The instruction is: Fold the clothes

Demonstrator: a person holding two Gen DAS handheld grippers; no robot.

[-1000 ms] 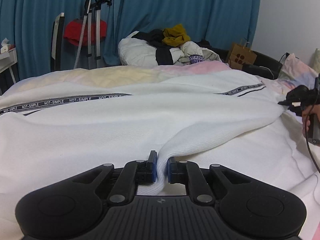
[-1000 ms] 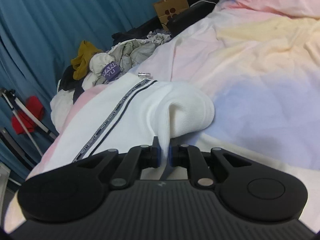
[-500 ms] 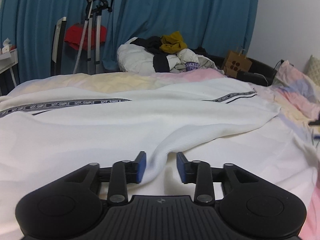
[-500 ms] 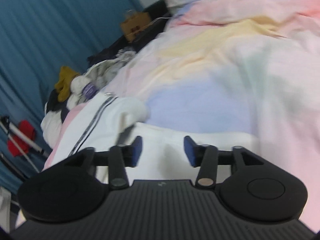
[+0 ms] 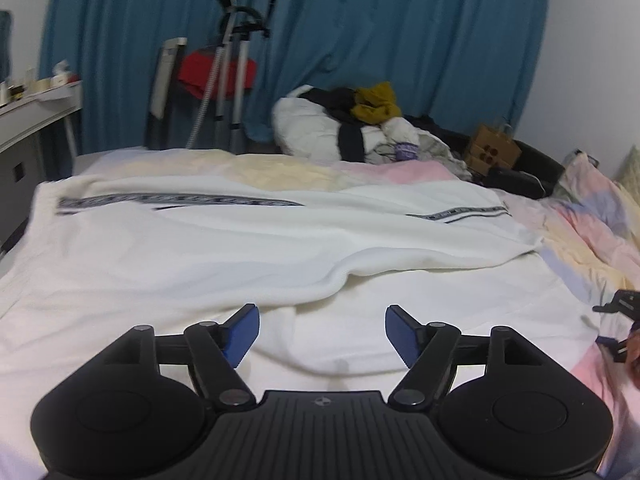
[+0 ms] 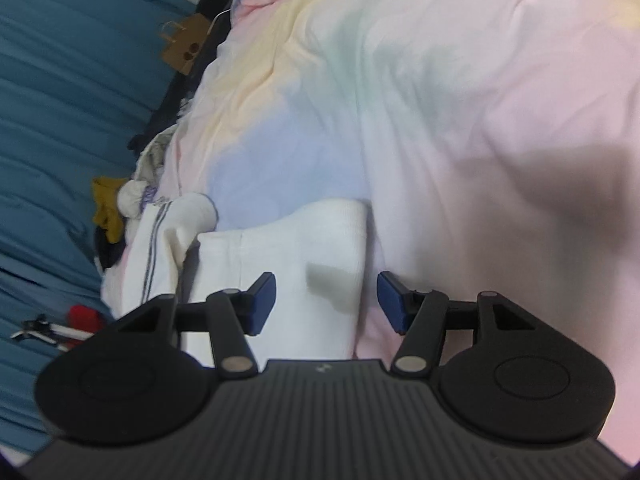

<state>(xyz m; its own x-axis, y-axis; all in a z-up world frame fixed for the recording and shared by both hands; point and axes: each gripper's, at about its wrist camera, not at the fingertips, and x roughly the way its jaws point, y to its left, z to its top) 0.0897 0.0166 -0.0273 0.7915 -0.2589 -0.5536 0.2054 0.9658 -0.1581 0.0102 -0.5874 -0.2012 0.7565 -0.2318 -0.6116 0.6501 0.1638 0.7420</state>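
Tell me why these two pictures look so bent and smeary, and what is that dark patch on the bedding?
Left wrist view: the fisheye lens bows the blue curtain, corners go black, and the white garment smears at its left end. Right wrist view: tilted and soft all over; a broad shadow darkens the pastel duvet at right, and a small one falls on the garment's folded end.

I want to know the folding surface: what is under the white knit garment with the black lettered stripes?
The white knit garment with black lettered stripes lies spread on a pastel pink, yellow and blue bedcover. What lies under its middle is covered.
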